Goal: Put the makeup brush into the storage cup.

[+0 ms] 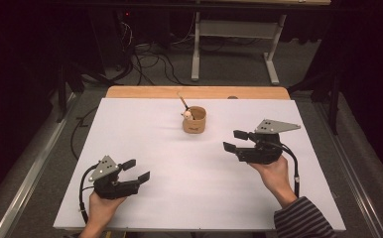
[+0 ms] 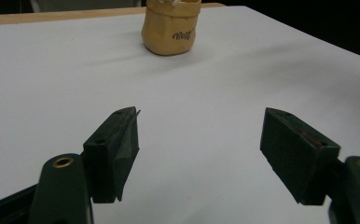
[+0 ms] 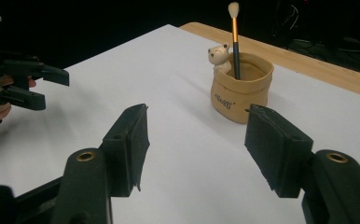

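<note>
Stage: early approach, as judged; nothing is gripped yet, and the reach, the grasp and whatever handling follows are all left.
Brush (image 3: 234, 39): stood in the tan cup (image 1: 194, 120), at the far middle of the white counter (image 1: 179, 188); untouched.
Brush axis: long axis near upright, leaned slightly; pale tuft end pointed up, lower end hidden inside the cup.
Cup: upright, mouth open upward, a small bear figure (image 3: 219, 57) perched at its rim beside the brush.
Right gripper (image 1: 235, 140): jaws spread, nothing between them; held above the counter to the right of the cup, aimed toward it but well apart.
Left gripper (image 1: 136, 170): jaws spread and empty; held low at the near left, far from the cup.
Next need: a closer approach by the right gripper, judged likely to take the shaft above the rim.
</note>
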`<act>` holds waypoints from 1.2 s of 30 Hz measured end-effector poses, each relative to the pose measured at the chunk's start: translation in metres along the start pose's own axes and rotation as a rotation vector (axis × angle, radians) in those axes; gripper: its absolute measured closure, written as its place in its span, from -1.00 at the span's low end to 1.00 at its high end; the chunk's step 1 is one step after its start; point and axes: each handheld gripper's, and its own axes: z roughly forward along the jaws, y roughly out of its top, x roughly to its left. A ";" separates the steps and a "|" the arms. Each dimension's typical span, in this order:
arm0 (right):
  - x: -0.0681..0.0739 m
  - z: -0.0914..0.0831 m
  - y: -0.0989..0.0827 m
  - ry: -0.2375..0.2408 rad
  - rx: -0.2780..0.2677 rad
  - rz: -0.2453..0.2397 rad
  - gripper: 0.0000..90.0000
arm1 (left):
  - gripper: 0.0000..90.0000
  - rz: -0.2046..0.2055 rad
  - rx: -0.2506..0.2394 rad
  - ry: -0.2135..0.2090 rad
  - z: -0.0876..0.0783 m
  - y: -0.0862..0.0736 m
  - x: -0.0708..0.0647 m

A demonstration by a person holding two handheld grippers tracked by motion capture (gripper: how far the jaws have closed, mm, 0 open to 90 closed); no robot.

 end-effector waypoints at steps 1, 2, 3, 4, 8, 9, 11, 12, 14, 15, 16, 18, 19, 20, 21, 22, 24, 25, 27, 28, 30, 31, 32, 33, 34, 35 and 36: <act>0.000 -0.001 -0.001 0.000 -0.001 0.000 -0.08 | -0.36 0.000 -0.001 0.000 0.000 0.000 0.000; 0.001 -0.002 -0.002 0.002 -0.004 0.001 -0.08 | -0.36 0.000 -0.001 0.001 0.000 0.000 0.000; 0.001 -0.003 -0.003 0.001 -0.003 0.002 -0.08 | -0.36 0.000 -0.002 0.001 0.000 0.000 0.000; 0.001 -0.004 -0.004 0.002 -0.002 0.007 -0.08 | -0.36 -0.001 -0.002 0.002 0.000 0.000 0.000; 0.002 -0.008 -0.007 0.004 -0.009 0.009 -0.08 | -0.36 -0.001 0.000 0.001 0.000 0.000 0.000; 0.002 -0.008 -0.008 0.004 -0.010 0.009 -0.08 | -0.36 0.001 0.000 0.001 0.000 0.000 0.000; 0.002 -0.009 -0.009 0.004 -0.012 0.009 -0.08 | -0.36 0.001 -0.001 0.001 0.000 0.000 0.000; 0.002 -0.010 -0.010 0.004 -0.013 0.011 -0.08 | -0.36 0.001 -0.001 0.002 0.000 0.000 0.000; 0.002 -0.011 -0.011 0.006 -0.018 0.015 -0.08 | -0.36 -0.001 -0.001 0.003 0.000 0.000 0.000; 0.002 -0.012 -0.012 0.006 -0.020 0.014 -0.08 | -0.36 -0.001 -0.002 0.003 0.000 0.000 0.000; 0.002 -0.013 -0.013 0.005 -0.022 0.021 -0.08 | -0.36 -0.001 -0.002 0.003 0.000 0.000 0.000; 0.002 -0.015 -0.014 0.004 -0.022 0.020 -0.08 | -0.36 0.000 -0.001 0.002 0.000 0.000 0.000; 0.002 -0.015 -0.014 0.006 -0.026 0.022 -0.08 | -0.36 0.000 0.000 0.001 0.000 0.000 0.000; 0.002 -0.016 -0.015 0.004 -0.024 0.022 -0.08 | -0.37 0.000 -0.001 0.002 0.000 0.000 0.000; 0.002 -0.017 -0.015 0.004 -0.025 0.021 -0.08 | -0.36 0.001 0.000 0.002 0.000 0.000 0.000; 0.003 -0.017 -0.016 0.004 -0.024 0.025 -0.08 | -0.37 0.001 -0.001 0.002 0.000 0.000 0.000; 0.003 -0.018 -0.016 0.007 -0.026 0.020 -0.08 | -0.37 0.000 -0.001 0.003 0.000 0.000 0.000; 0.003 -0.019 -0.016 0.006 -0.027 0.025 -0.08 | -0.37 0.000 -0.001 0.003 0.000 0.000 0.000; 0.003 -0.020 -0.017 0.006 -0.029 0.027 -0.08 | -0.37 0.000 -0.001 0.002 0.000 0.000 0.000; 0.003 -0.020 -0.017 0.007 -0.031 0.026 -0.08 | -0.37 0.000 0.000 0.002 0.000 0.000 0.000; 0.004 -0.021 -0.018 0.006 -0.028 0.028 -0.08 | -0.37 0.001 0.000 0.001 0.000 0.000 0.000; 0.004 -0.021 -0.018 0.007 -0.028 0.029 -0.08 | -0.37 0.001 0.000 0.002 0.000 0.000 0.000; 0.004 -0.021 -0.019 0.009 -0.029 0.027 -0.08 | -0.37 0.001 -0.001 0.002 0.000 0.000 0.000; 0.004 -0.021 -0.020 0.008 -0.029 0.028 -0.08 | -0.37 0.001 -0.001 0.003 0.000 0.000 0.000; 0.004 -0.022 -0.020 0.008 -0.027 0.034 -0.08 | -0.37 0.000 -0.002 0.003 0.000 0.000 0.000; 0.004 -0.022 -0.021 0.008 -0.029 0.034 -0.08 | -0.37 -0.001 -0.002 0.003 0.000 0.000 0.000; 0.004 -0.022 -0.021 0.008 -0.030 0.031 -0.08 | -0.37 -0.001 -0.002 0.003 0.000 0.000 0.000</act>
